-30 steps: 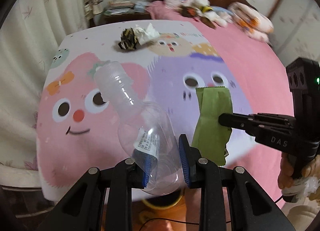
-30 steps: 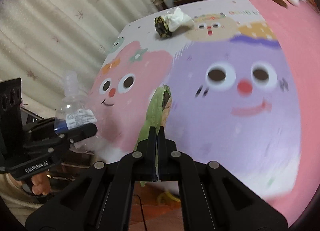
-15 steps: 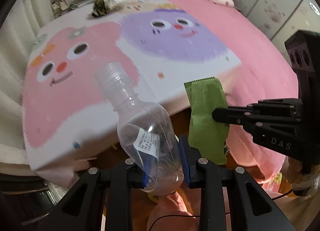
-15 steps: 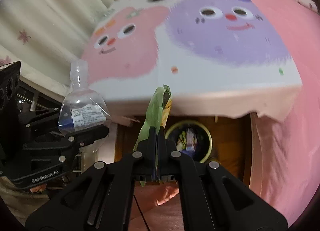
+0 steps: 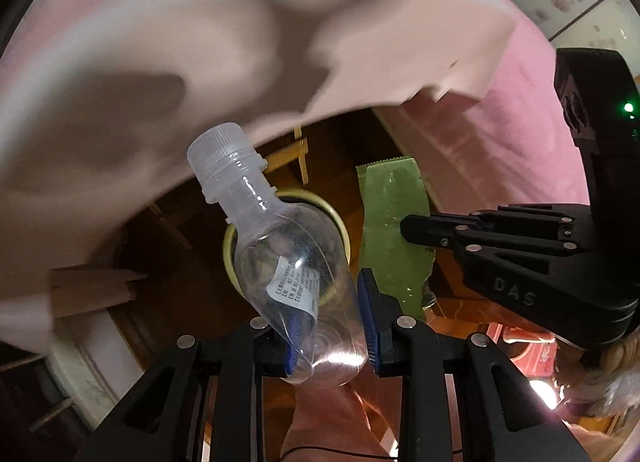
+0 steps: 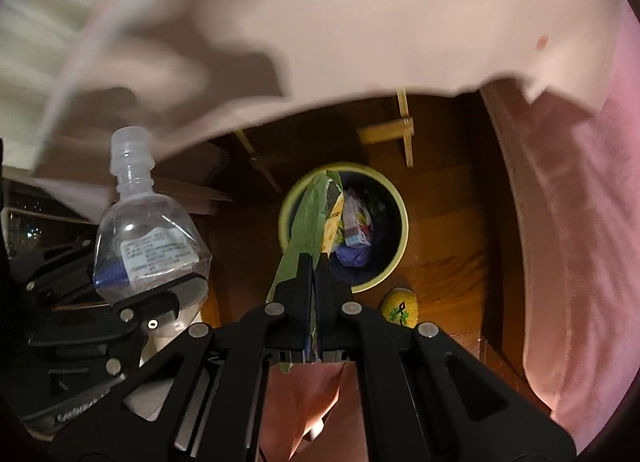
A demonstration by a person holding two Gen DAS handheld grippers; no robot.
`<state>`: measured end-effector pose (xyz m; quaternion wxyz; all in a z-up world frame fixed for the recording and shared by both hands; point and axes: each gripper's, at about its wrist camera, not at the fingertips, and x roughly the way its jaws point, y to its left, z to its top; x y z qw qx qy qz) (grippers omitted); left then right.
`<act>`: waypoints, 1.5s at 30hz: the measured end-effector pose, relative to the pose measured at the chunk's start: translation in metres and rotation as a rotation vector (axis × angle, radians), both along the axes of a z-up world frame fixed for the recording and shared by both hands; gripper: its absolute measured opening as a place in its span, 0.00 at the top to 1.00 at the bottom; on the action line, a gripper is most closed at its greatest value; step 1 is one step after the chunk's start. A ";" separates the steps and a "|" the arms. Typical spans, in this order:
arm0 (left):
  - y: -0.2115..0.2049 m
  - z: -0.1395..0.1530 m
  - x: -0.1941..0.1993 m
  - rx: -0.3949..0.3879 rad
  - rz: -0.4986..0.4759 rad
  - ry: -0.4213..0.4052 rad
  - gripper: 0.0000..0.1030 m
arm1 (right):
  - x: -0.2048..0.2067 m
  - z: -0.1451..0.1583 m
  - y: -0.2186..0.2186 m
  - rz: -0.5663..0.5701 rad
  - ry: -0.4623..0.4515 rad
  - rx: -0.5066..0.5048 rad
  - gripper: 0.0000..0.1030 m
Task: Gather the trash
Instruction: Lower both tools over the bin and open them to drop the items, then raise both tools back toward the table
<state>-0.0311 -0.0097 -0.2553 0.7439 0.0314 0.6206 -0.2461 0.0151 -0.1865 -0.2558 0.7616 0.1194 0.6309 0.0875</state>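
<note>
One clear plastic bottle [image 5: 288, 262], one green wrapper [image 5: 394, 230], and two grippers: left gripper [image 5: 330, 326], right gripper [image 6: 314, 282]. One yellow-rimmed bin [image 6: 396, 198] sits on the floor below. One slipper [image 6: 400, 308] lies beside it.

We read the raised letters "DAS" on the black body of the right gripper [image 5: 404, 228] in the left wrist view. The white printed label [image 5: 297, 285] on the clear plastic bottle [image 5: 280, 262] carries small lines too fine to read. Pale lettering on the left gripper [image 6: 176, 298] body is partly cut off and unreadable.
</note>
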 end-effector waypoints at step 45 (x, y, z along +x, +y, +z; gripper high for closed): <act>0.000 0.051 0.015 0.114 0.318 -0.161 0.17 | 0.002 -0.007 -0.026 -0.025 -0.042 0.045 0.52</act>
